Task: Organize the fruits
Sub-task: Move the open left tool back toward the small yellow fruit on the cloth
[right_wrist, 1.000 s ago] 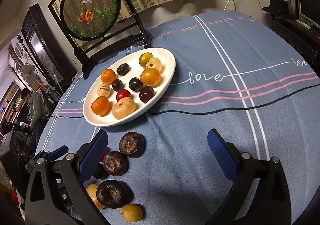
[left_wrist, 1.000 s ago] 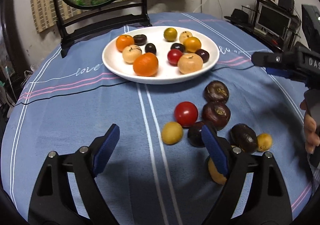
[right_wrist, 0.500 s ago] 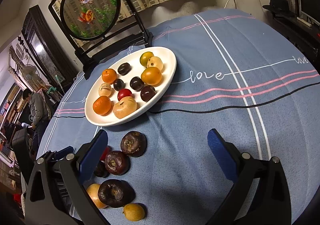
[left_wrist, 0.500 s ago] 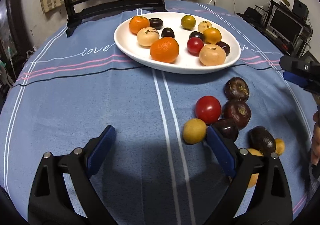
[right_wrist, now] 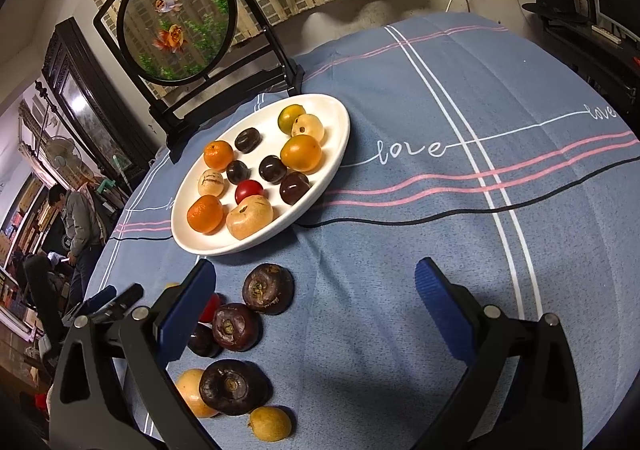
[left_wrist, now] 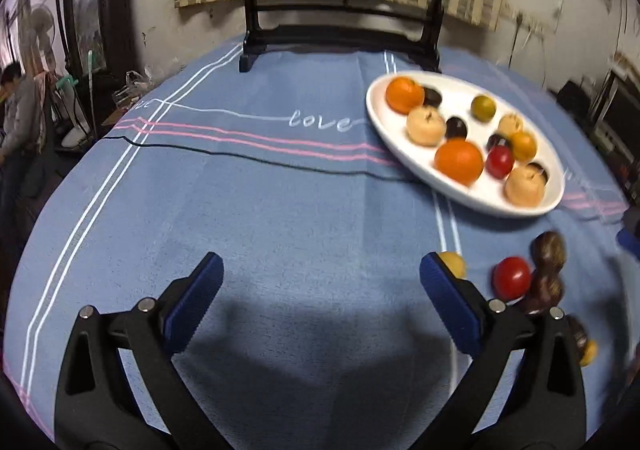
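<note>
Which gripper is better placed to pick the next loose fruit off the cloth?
Right, probably. The right gripper is open with the dark loose fruits just left of its gap. The left gripper, its jaws just opened wide and empty, faces bare tablecloth, the loose fruit off beyond its right finger.

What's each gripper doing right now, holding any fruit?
Left gripper: open, its jaws have just been opening, nothing between them.
Right gripper: open, empty, only tablecloth between its jaws.
</note>
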A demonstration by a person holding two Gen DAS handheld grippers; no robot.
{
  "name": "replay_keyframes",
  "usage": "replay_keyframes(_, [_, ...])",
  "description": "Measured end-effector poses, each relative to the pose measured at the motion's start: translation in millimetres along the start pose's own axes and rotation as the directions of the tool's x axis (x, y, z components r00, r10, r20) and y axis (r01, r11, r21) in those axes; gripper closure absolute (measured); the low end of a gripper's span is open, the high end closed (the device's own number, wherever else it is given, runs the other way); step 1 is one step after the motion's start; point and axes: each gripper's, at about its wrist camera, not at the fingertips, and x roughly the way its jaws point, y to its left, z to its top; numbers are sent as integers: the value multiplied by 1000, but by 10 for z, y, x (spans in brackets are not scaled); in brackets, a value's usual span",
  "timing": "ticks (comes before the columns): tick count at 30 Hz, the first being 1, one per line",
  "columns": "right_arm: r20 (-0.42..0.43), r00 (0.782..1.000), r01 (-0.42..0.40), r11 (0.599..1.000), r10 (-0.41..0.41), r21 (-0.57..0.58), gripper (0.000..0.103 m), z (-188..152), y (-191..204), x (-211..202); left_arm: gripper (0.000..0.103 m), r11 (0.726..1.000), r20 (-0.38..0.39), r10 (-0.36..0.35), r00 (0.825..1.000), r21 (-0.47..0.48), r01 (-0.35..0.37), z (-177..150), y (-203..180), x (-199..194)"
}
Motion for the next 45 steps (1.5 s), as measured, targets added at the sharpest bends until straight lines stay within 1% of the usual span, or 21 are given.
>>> replay_keyframes(2, [-3, 1000, -1, 1000, 1, -2, 3, -4, 5, 6, 2, 999, 17, -13, 1000, 30, 13, -10, -70, -31])
replay_keyframes(7, [-4, 1000, 2, 1000, -2, 2, 3, 0, 9, 13, 4, 983, 27, -16, 1000, 183, 11, -77, -410, 25])
replay_keyframes(9, [-5, 1000, 2, 1000, -2, 0, 3, -1, 14, 16, 4, 974, 41, -16, 999, 228, 6, -91, -514, 26])
replay_keyframes(11, [-8, 1000, 3, 1000, -3, 2, 3, -1, 11, 17, 5, 968, 39, -38, 999, 249, 27, -100, -577, 28])
replay_keyframes(14, [-17, 1000, 5, 1000, -5, 3, 3, -9, 9, 33, 14, 957, 23, -46, 999, 289, 38, -112, -671, 78])
replay_keyframes(15, [-19, 1000, 6, 1000, -6, 3, 3, -10, 9, 36, 19, 952, 13, -46, 999, 303, 39, -122, -701, 108])
replay_keyframes(17, [-19, 1000, 8, 1000, -8, 4, 3, -10, 4, 34, 21, 947, 1, -75, 997, 312, 71, -125, -731, 130])
replay_keyframes(20, [-19, 1000, 8, 1000, -8, 6, 3, -12, -2, 34, 23, 943, -6, -93, 996, 321, 90, -134, -746, 131])
replay_keyframes(21, [-20, 1000, 7, 1000, -7, 6, 3, -11, -2, 35, 28, 942, -14, -109, 994, 318, 108, -133, -738, 122])
replay_keyframes(23, [-23, 1000, 7, 1000, -7, 6, 3, -13, -2, 36, 30, 947, -11, -121, 993, 299, 119, -105, -687, 101])
replay_keyframes(24, [-24, 1000, 7, 1000, -7, 6, 3, -14, -3, 35, 30, 961, 0, -74, 997, 268, 72, -69, -601, 125])
replay_keyframes(26, [-23, 1000, 7, 1000, -6, 7, 3, -13, -4, 35, 30, 978, -29, -26, 999, 208, 31, -30, -455, 215])
replay_keyframes(28, [-23, 1000, 3, 1000, -3, 8, 3, -14, -3, 33, 30, 991, -59, -35, 998, 129, 42, 7, -293, 256])
replay_keyframes(30, [-21, 1000, 0, 1000, 1, 8, 3, -14, 0, 27, 30, 991, -17, -79, 997, 108, 81, 25, -268, 146])
replay_keyframes(33, [-17, 1000, -2, 1000, 2, 5, 3, -15, 7, 17, 29, 977, 28, -96, 995, 193, 89, -32, -439, 34])
replay_keyframes(36, [-23, 1000, 0, 1000, 0, 7, 3, -15, 4, 31, 29, 958, -3, -97, 995, 269, 95, -96, -613, 93])
replay_keyframes(40, [-31, 1000, 4, 1000, -4, 6, 3, -13, 11, 47, 29, 943, -25, -163, 986, 289, 163, -94, -709, 75])
replay_keyframes(41, [-33, 999, 6, 1000, -5, 5, 3, -15, 12, 51, 29, 940, -31, -153, 988, 303, 155, -106, -740, 96])
replay_keyframes(42, [-36, 999, 7, 1000, -7, 4, 3, -18, 13, 59, 26, 939, -45, -114, 992, 321, 123, -124, -775, 163])
replay_keyframes(43, [-37, 999, 7, 1000, -7, 4, 3, -17, 11, 58, 21, 938, -66, -111, 992, 322, 127, -133, -781, 214])
replay_keyframes(45, [-37, 999, 8, 1000, -8, 5, 3, -15, 7, 53, 19, 943, -68, -101, 993, 312, 117, -128, -749, 219])
